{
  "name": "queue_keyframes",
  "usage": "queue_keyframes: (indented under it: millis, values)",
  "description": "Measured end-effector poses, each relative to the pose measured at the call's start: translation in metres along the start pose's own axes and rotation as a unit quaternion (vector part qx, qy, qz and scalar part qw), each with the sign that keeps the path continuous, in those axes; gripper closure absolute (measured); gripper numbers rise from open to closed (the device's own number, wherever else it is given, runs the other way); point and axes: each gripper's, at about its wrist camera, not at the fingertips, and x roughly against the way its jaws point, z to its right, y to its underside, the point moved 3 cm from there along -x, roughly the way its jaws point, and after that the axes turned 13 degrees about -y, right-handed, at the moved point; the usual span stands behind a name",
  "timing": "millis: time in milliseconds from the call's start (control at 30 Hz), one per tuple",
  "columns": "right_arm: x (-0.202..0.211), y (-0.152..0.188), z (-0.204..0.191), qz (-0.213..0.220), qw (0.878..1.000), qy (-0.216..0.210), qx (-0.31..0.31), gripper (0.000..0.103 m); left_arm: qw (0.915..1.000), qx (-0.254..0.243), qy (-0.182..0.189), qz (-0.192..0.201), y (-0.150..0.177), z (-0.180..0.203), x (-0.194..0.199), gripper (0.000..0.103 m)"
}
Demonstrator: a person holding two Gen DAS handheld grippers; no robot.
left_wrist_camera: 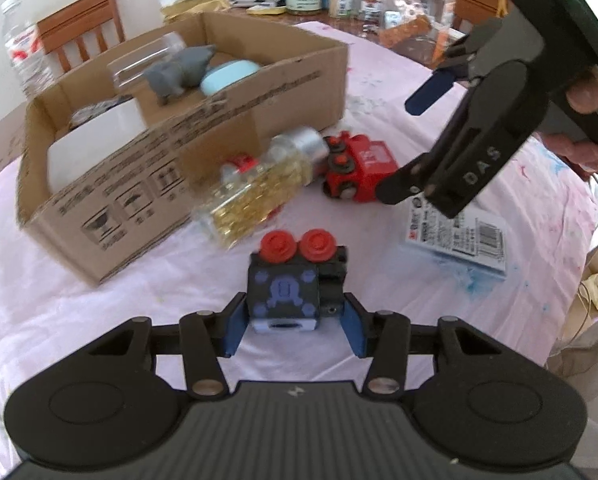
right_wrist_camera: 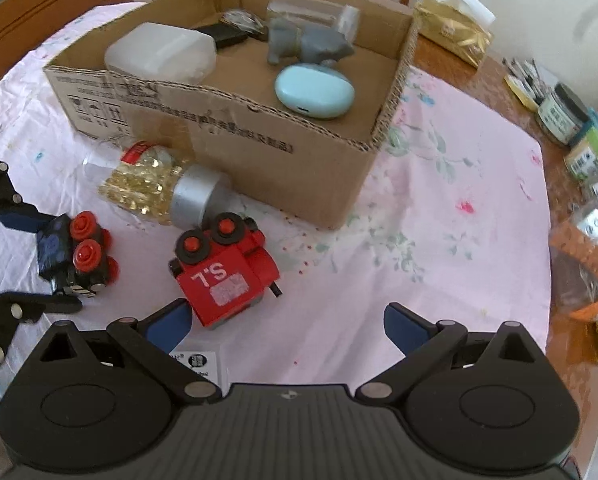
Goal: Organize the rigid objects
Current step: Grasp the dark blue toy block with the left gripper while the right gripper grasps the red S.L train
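A black toy car with red wheels [left_wrist_camera: 289,280] lies on the pink cloth between the fingers of my left gripper [left_wrist_camera: 293,326]. The jaws stand around its sides, the left pad about touching and a small gap on the right. It also shows in the right wrist view [right_wrist_camera: 73,258]. A red toy engine [right_wrist_camera: 227,270] lies just ahead of my right gripper [right_wrist_camera: 287,326], which is open and empty. A clear jar of yellow capsules [right_wrist_camera: 159,190] lies on its side beside the cardboard box [right_wrist_camera: 283,152]. The box holds a grey toy animal [right_wrist_camera: 307,42], a light blue case [right_wrist_camera: 315,90] and a white container [right_wrist_camera: 161,56].
A printed card [left_wrist_camera: 459,236] lies on the cloth to the right. Jars, bottles and a gold packet [right_wrist_camera: 453,34] crowd the far wooden table edge. A water bottle [left_wrist_camera: 23,52] and wooden chairs stand behind the box.
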Motion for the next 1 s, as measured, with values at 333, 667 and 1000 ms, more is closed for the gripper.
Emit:
queue_keyframes:
  millis: [333, 667, 1000]
  values:
    - [-0.020, -0.015, -0.005, 0.014, 0.998, -0.045, 0.047, 0.004, 0.9991, 0.034, -0.023, -0.007, 0.012, -0.020, 0.001, 0.048]
    - [-0.013, -0.012, -0.027, -0.002, 0.992, -0.086, 0.092, 0.025, 0.9993, 0.025, -0.027, -0.005, 0.008, -0.021, -0.002, 0.034]
    - [-0.005, -0.002, -0.033, -0.007, 0.991, -0.089, 0.098, 0.031, 0.9996, -0.025, -0.013, 0.003, -0.005, -0.014, -0.009, 0.033]
